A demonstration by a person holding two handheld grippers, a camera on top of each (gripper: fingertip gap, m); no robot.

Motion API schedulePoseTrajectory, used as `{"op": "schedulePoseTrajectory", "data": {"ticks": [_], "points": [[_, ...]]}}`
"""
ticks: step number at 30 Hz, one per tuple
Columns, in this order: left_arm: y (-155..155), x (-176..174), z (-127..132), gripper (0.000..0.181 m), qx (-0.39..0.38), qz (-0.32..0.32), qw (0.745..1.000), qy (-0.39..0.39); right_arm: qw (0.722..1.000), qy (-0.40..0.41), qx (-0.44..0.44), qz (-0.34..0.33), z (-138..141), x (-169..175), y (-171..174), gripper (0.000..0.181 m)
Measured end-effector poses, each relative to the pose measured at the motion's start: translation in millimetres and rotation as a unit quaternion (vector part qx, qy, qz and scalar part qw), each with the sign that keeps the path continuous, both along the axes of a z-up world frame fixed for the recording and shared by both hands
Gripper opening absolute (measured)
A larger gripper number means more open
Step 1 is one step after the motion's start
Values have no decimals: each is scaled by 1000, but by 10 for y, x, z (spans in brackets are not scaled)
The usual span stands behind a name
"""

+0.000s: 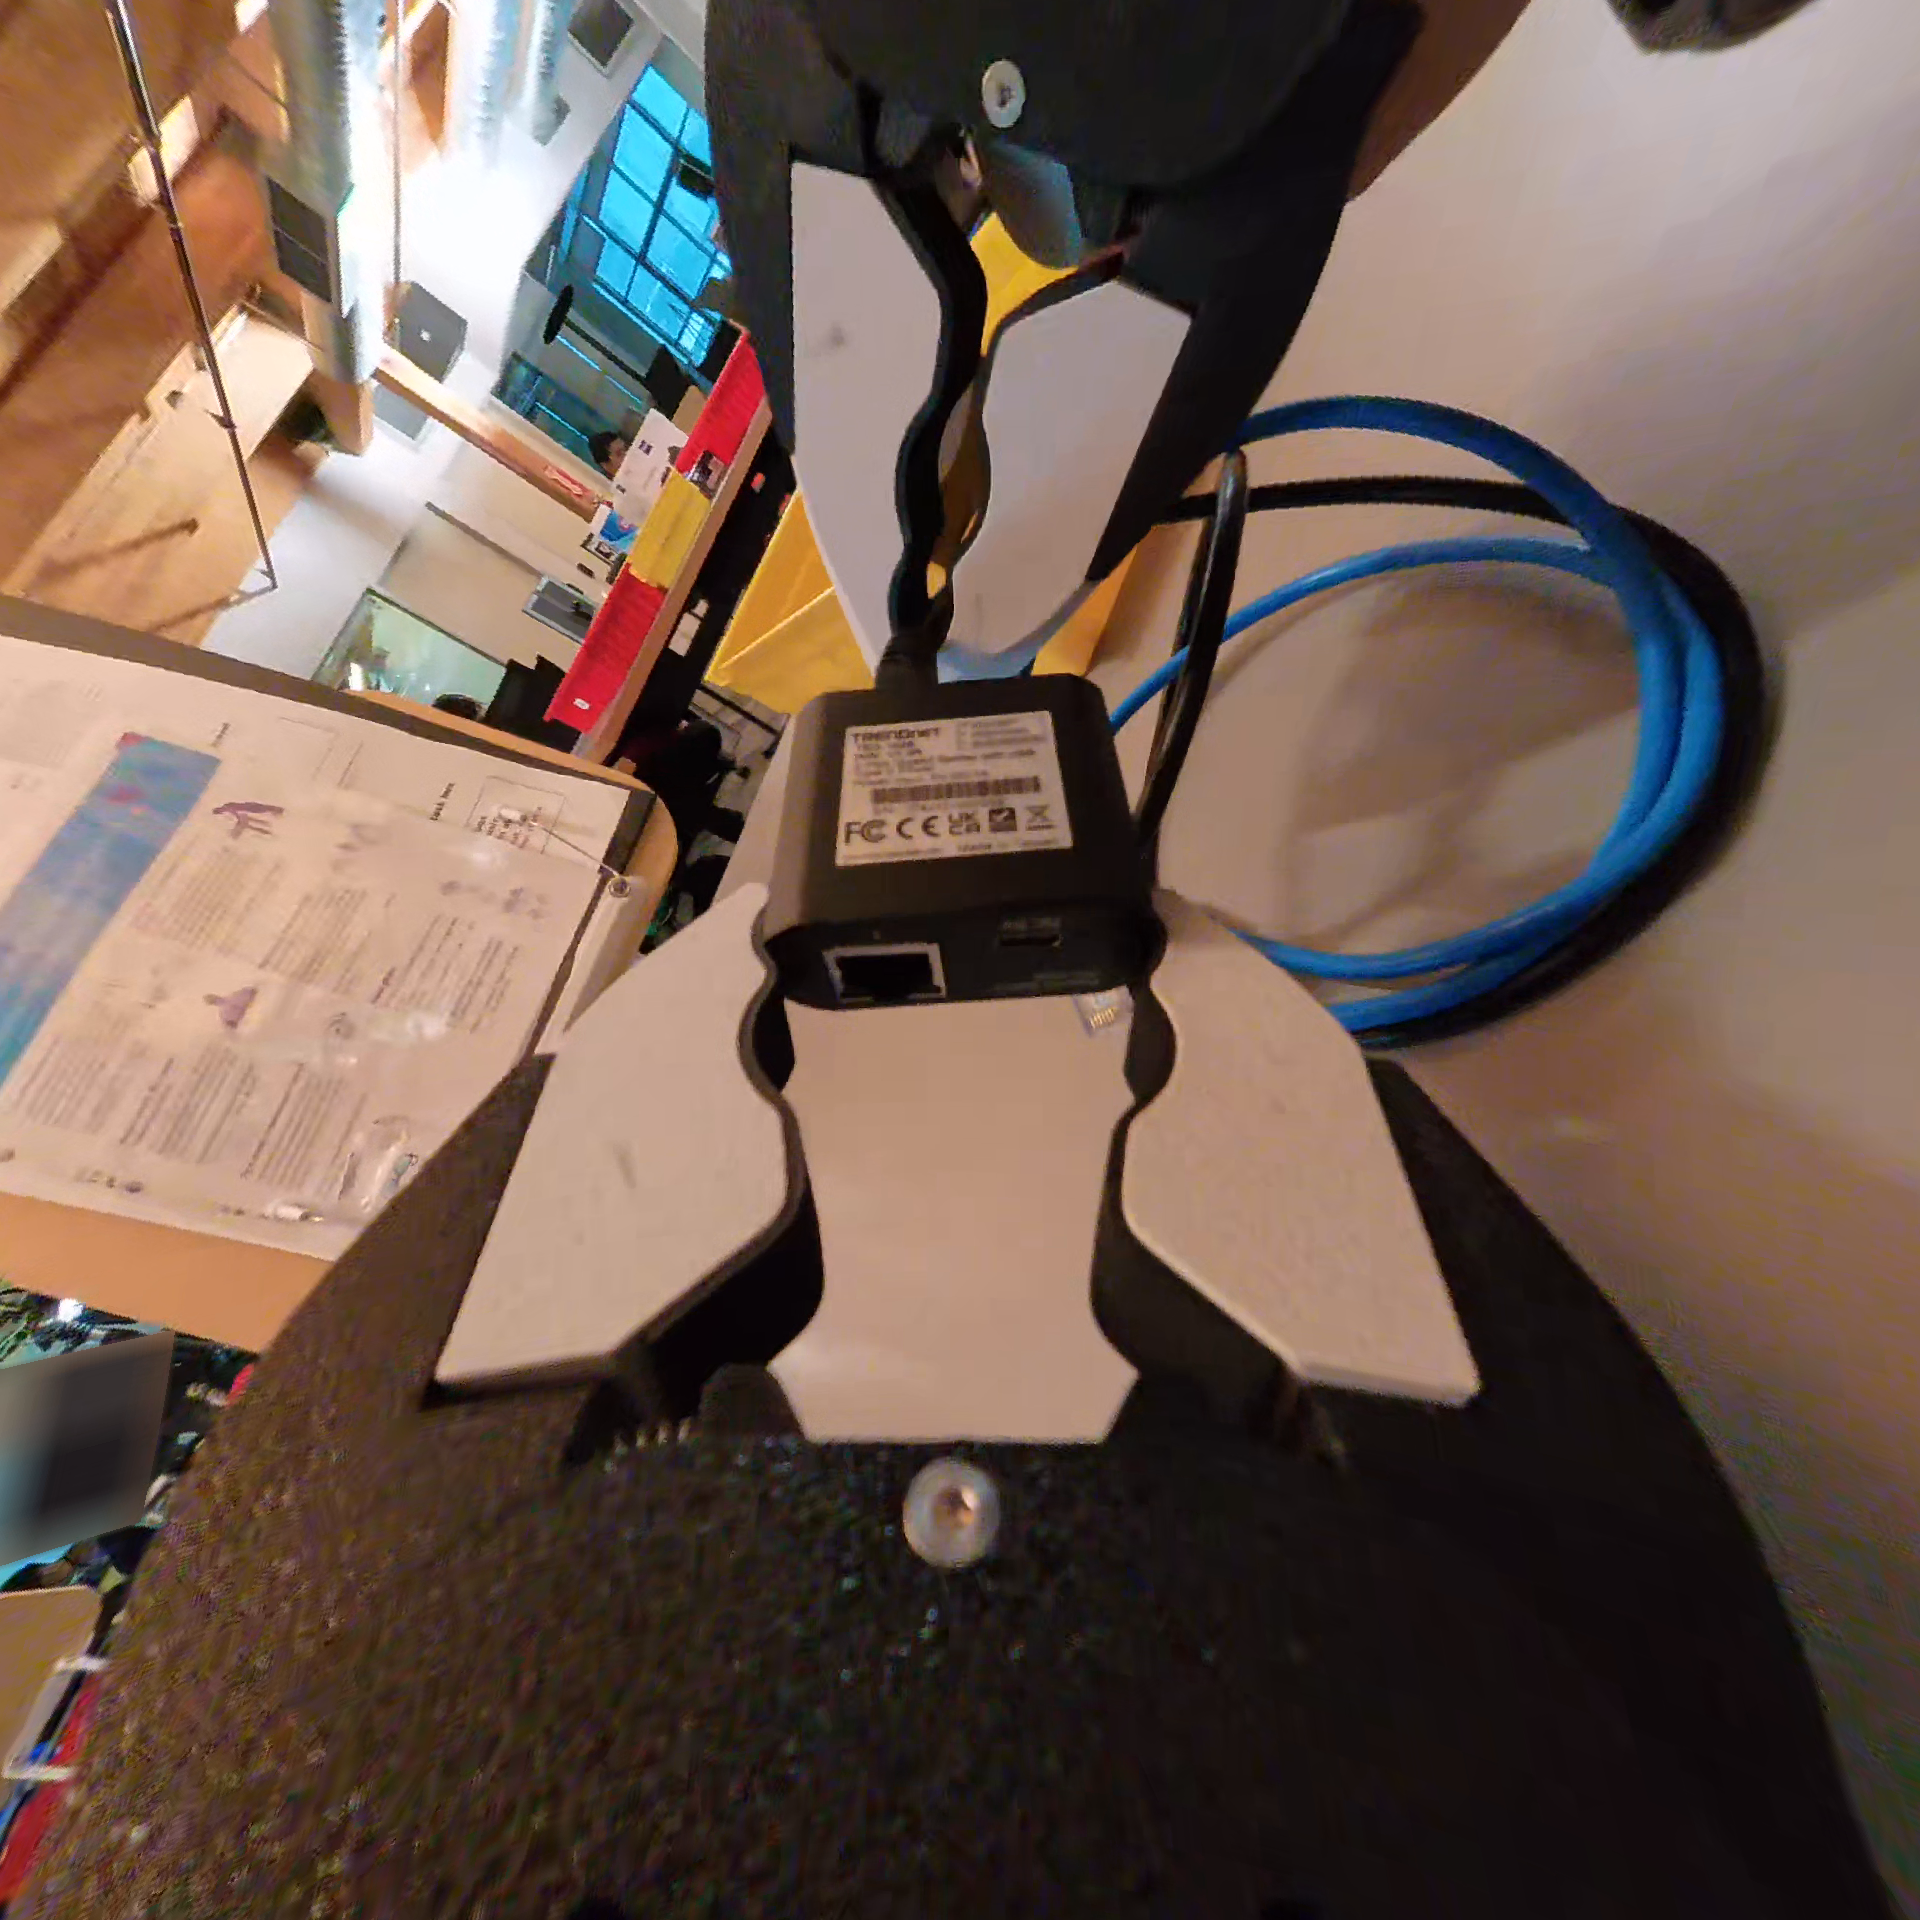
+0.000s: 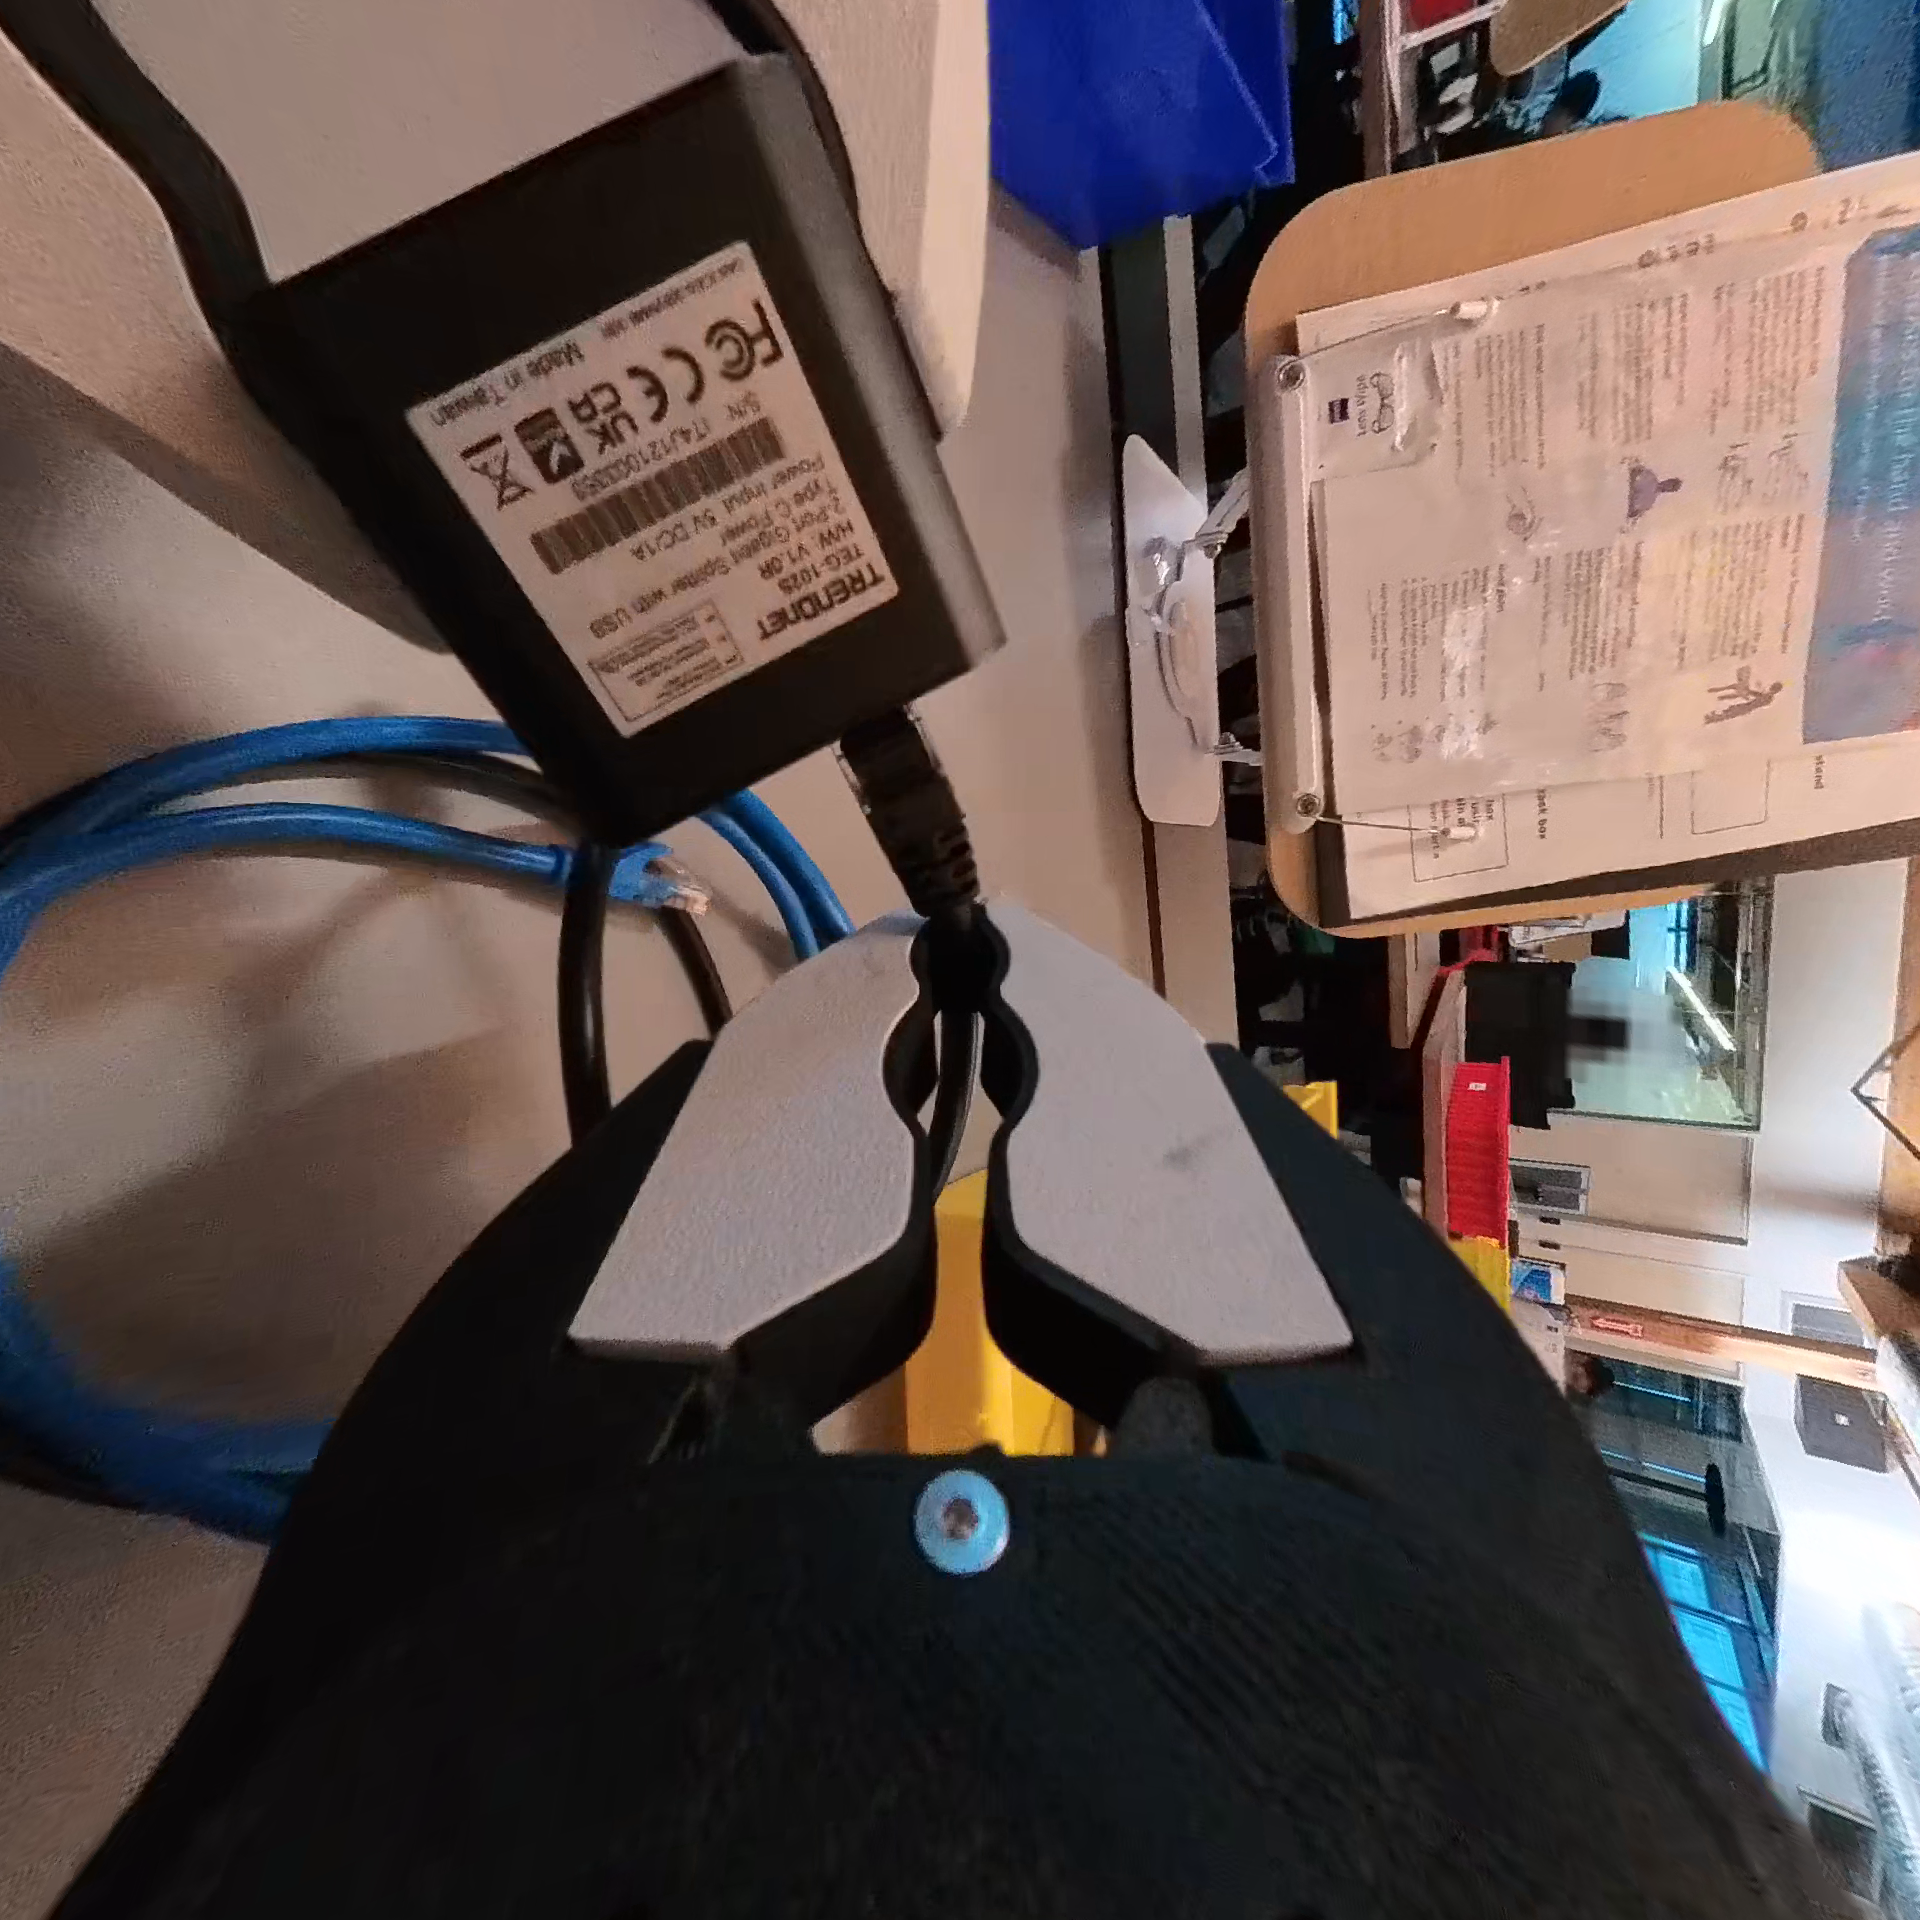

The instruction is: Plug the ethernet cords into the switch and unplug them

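Observation:
A small black switch [image 1: 956, 810] with a white label is held above the white table, label side towards both cameras. My left gripper [image 1: 956, 940] is shut on its sides; an empty port [image 1: 885, 975] faces the left wrist camera. My right gripper [image 2: 961, 951] is shut on a black ethernet cord [image 2: 940, 1081] just behind its plug [image 2: 914, 821], which sits in the port on the opposite end of the switch [image 2: 623, 488]. The right gripper also shows in the left wrist view [image 1: 935, 613]. A blue ethernet cord [image 1: 1558, 727] lies coiled on the table, its plug [image 2: 655, 878] loose.
A wooden board with printed sheets [image 1: 260, 935] stands beside the table and also shows in the right wrist view [image 2: 1558, 520]. A yellow bin [image 1: 790, 592] and a blue bin [image 2: 1132, 104] sit past the table edge. Shelves and a person are in the background. The left gripper's tips are roughly 7 centimetres from the right gripper's.

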State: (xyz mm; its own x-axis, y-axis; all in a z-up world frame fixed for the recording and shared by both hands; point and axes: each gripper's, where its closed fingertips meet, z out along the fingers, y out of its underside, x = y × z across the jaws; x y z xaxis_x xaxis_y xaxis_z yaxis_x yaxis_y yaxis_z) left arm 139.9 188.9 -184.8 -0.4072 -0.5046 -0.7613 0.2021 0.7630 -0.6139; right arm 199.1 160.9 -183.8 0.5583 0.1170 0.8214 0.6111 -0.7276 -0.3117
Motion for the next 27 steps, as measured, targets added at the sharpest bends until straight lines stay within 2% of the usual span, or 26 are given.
{"op": "schedulePoseTrajectory", "data": {"ticks": [5, 14, 19, 21, 24, 26, 27], "points": [[-69, -47, 59, 68, -30, -23, 999, 5, 1000, 12, -3, -9, -31, 22, -16, 3], [-29, -6, -14, 61, -24, -9, 1000, 16, 1000, 28, -8, 5, -41, -28, -18, 2], [-46, 30, 7, 61, -101, 6, 993, 56, 997, 61, 38, 1, 25, 13, -28, 8], [26, 73, 8, 61, -161, 19, 984, 79, 993, 84, 80, -10, 138, 77, -95, 20], [254, 133, 101, 61, -266, 44, 958, 100, 976, 131, 167, -56, 366, 289, -323, 36], [422, 147, 193, 61, -327, 53, 938, 102, 941, 230, 233, -84, 386, 402, -464, 47], [481, 137, 242, 61, -350, 49, 930, 101, 912, 308, 258, -85, 327, 405, -486, 55]]}}
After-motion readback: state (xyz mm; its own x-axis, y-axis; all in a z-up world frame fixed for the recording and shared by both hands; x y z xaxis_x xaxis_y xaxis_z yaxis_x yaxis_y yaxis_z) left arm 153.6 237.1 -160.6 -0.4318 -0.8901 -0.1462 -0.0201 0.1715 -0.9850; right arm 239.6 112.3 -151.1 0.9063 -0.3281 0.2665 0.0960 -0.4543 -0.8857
